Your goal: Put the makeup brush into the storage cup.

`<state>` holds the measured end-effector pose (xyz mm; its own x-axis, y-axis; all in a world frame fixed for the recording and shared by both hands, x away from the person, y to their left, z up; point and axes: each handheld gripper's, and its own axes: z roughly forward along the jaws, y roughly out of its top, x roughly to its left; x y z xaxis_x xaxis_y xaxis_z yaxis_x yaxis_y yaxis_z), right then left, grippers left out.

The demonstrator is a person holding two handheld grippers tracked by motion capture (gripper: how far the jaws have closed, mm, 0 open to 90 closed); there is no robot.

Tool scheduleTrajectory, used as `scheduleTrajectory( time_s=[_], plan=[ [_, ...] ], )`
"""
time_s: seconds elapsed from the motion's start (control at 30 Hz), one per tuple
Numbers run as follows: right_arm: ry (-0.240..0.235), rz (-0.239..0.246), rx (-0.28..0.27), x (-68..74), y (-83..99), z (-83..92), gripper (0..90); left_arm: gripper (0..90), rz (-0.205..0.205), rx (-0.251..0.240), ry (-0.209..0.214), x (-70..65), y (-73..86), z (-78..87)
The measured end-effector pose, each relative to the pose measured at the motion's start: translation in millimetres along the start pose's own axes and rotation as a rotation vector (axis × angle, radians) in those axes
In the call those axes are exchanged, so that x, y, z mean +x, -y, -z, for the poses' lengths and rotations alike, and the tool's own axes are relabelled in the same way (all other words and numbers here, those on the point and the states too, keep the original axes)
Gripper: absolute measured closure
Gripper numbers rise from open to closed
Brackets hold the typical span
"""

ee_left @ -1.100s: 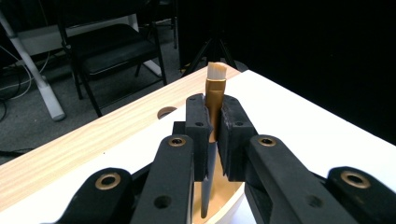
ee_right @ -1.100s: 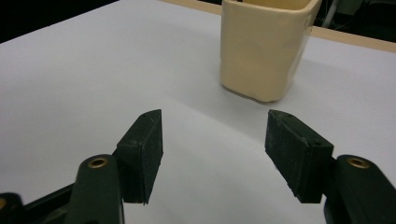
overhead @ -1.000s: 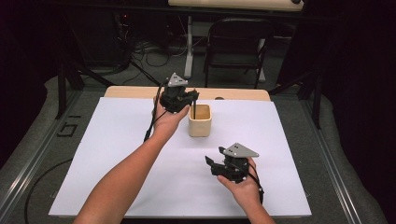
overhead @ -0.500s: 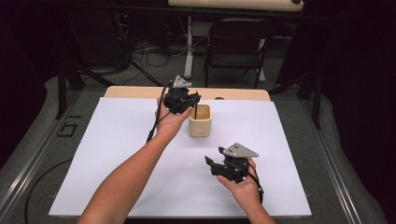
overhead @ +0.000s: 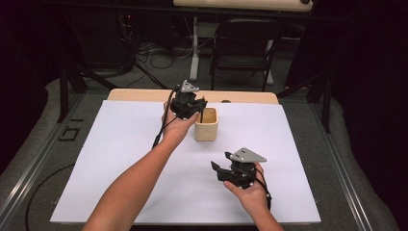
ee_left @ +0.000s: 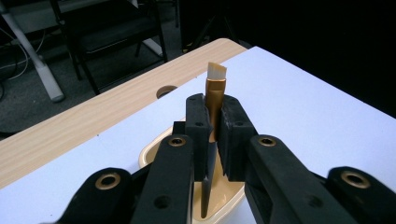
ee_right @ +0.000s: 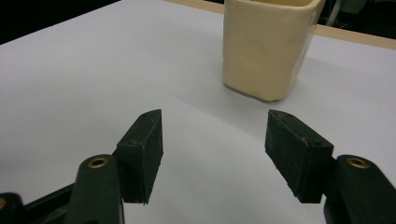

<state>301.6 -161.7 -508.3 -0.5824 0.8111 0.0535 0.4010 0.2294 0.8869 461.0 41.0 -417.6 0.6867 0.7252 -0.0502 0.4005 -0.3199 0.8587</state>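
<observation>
My left gripper (overhead: 195, 107) is shut on a brush (ee_left: 215, 91) with a gold ferrule, white bristles and a dark handle. The brush stands upright with its bristles up, and its handle reaches down into a cream cup (overhead: 206, 130) just below the jaws. In the left gripper view the cup's rim (ee_left: 150, 157) shows under the left gripper (ee_left: 213, 112). My right gripper (overhead: 217, 171) hovers low over the white sheet, nearer the person, with its jaws open and nothing between them. In the right gripper view the cup (ee_right: 266, 51) stands ahead of the right gripper (ee_right: 215, 149).
A white sheet (overhead: 120, 159) covers most of the wooden table (overhead: 144, 95). A round hole (ee_left: 166, 91) sits in the wood near the far edge. A dark chair (overhead: 245, 43) and cables lie on the floor beyond the table.
My left gripper has shifted slightly right, toward the cup, with the brush in it. The right gripper has stayed where it was.
</observation>
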Motion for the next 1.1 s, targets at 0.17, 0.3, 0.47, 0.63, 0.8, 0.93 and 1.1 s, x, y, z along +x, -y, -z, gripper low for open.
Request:
scheduleTrajectory(
  time_s=[0.17,0.3,0.47,0.63,0.8,0.93,1.1],
  plan=[
    [-0.003,0.0,-0.004,-0.1,0.1,-0.4,37.0,83.9,-0.003,0.008,0.001,-0.6,1.7,-2.7],
    [-0.004,-0.001,-0.004,0.1,0.1,-0.3,37.0,83.9,-0.005,0.015,0.0,-1.0,3.4,-4.8],
    [-0.003,0.004,-0.002,0.1,0.3,-0.5,37.0,83.9,-0.01,0.028,0.003,-1.3,5.5,-7.0],
    [-0.003,0.006,0.0,0.2,0.6,-1.0,37.0,83.9,-0.009,0.04,0.004,-1.0,8.2,-10.4],
    [0.002,0.006,0.009,-0.1,0.4,-0.2,37.0,83.9,-0.005,0.055,0.006,-0.7,11.5,-14.2],
    [-0.004,0.004,-0.003,-0.2,0.7,-0.7,37.0,83.8,-0.004,0.063,0.003,-0.3,14.0,-16.3],
    [-0.007,0.004,0.002,0.2,0.7,-0.7,37.0,83.8,-0.002,0.065,0.004,-0.1,16.0,-18.7]
  ],
)
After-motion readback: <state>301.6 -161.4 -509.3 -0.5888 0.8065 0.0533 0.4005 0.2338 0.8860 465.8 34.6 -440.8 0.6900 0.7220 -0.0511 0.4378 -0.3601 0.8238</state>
